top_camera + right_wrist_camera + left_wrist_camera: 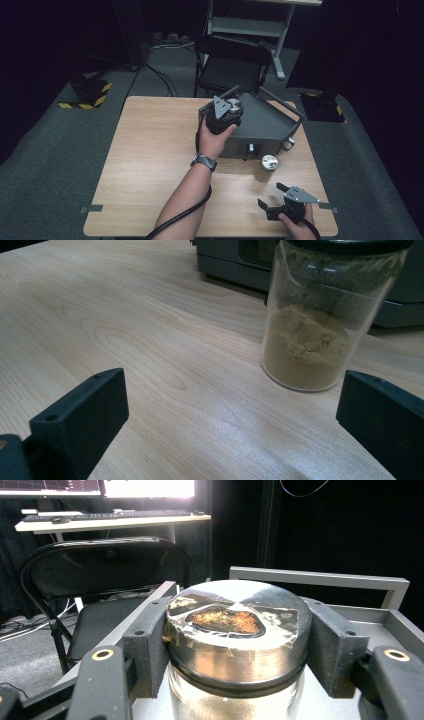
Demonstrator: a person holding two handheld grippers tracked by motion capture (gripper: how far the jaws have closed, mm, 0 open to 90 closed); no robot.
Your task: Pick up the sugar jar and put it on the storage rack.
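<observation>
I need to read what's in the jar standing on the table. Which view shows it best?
The right gripper view: the jar on the table stands close, its tan powder plain through the glass. The high view gives just its silver lid beside the grey tray.

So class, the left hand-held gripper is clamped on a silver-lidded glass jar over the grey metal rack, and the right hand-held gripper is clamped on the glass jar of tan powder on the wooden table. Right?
Not quite. The right hand-held gripper is open and holds nothing; the glass jar of tan powder stands ahead of its spread jaws, as the right gripper view shows. The rest holds.
</observation>
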